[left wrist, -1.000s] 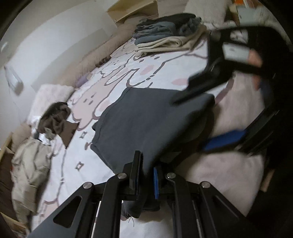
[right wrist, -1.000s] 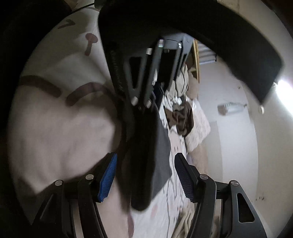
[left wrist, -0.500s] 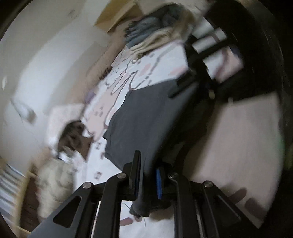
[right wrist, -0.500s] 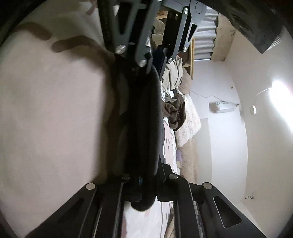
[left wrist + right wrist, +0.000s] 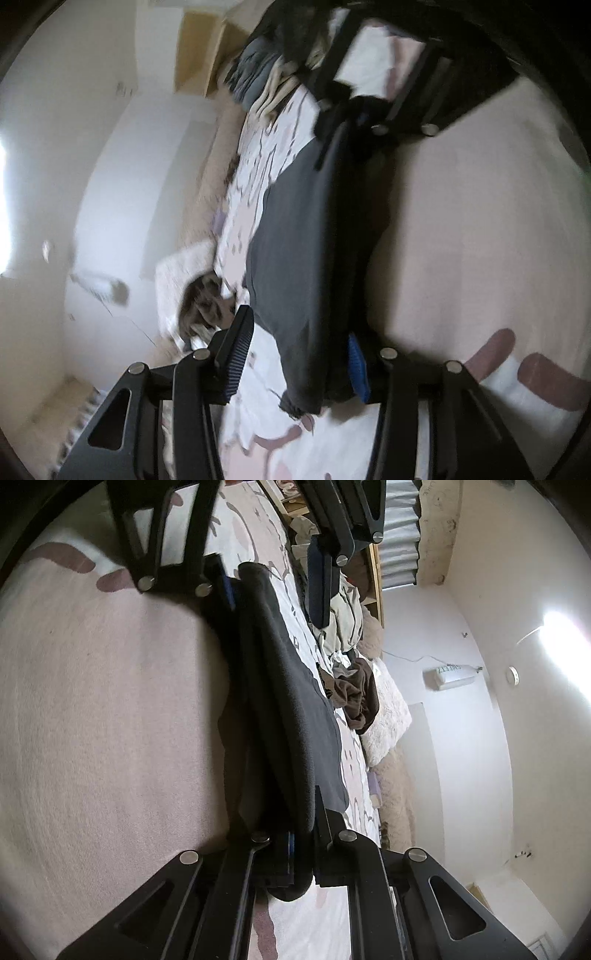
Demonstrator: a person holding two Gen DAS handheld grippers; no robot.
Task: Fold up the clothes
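A dark grey garment lies folded on the patterned bedspread. My left gripper is open, its fingers spread to either side of the garment's near corner. My right gripper is shut on the garment at its other end. In the left wrist view the right gripper appears at the garment's far end. In the right wrist view the left gripper appears open at the far end.
A stack of folded clothes sits at the far end of the bed. A crumpled brown garment and a beige garment lie near a fluffy white pillow. The wall runs along the bed's far side.
My left gripper has opened and let go of the garment's corner. My right gripper, open a second ago, has shut on the garment. Both views have rolled.
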